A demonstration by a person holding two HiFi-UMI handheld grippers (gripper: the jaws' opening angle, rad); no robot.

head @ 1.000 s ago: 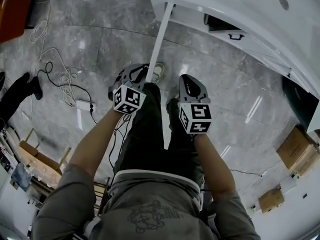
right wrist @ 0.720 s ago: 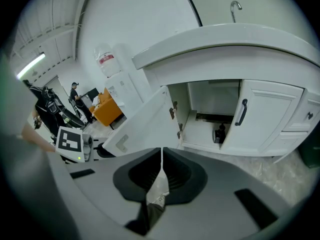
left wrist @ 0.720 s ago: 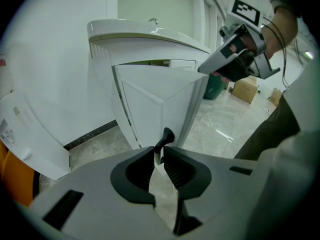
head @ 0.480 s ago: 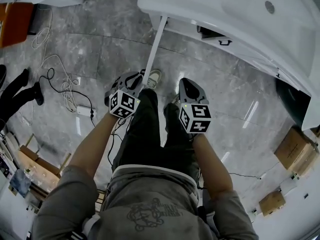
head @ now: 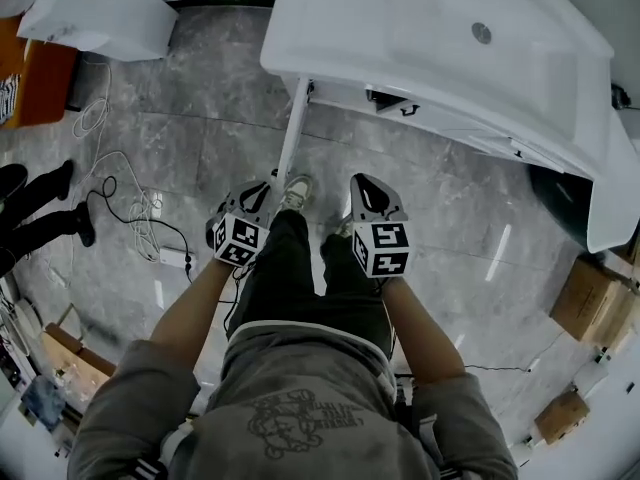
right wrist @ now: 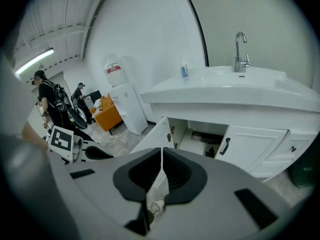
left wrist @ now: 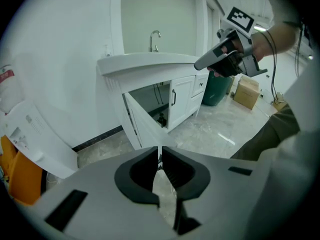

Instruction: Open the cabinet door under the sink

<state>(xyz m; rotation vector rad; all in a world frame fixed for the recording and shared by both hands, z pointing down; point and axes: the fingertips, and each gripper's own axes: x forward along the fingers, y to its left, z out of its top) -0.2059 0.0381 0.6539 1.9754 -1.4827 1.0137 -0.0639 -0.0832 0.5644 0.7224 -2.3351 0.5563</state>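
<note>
The white sink [head: 480, 48] tops a white cabinet. Its left door [head: 290, 138] stands swung out, seen edge-on from above. That open door [left wrist: 145, 126] bares the dark inside with pipes; it also shows in the right gripper view [right wrist: 155, 136]. The neighbouring door [right wrist: 250, 139] with a black handle is closed. My left gripper [head: 266, 186] hangs short of the open door's outer edge, its jaws closing with nothing between them [left wrist: 159, 151]. My right gripper [head: 360, 180] is beside it over my legs, jaws together and empty [right wrist: 161, 151].
A white appliance [head: 100, 13] stands at the upper left, with an orange object [head: 30, 78] beside it. Loose cables [head: 120, 188] trail over the grey marble floor. Another person's legs [head: 30, 208] are at the left. A dark bin [head: 560, 193] and cardboard boxes [head: 590, 308] sit right.
Both grippers have risen away from the floor together. The left gripper, earlier right at the open door's outer edge, now hangs back from it. More of the sink top shows.
</note>
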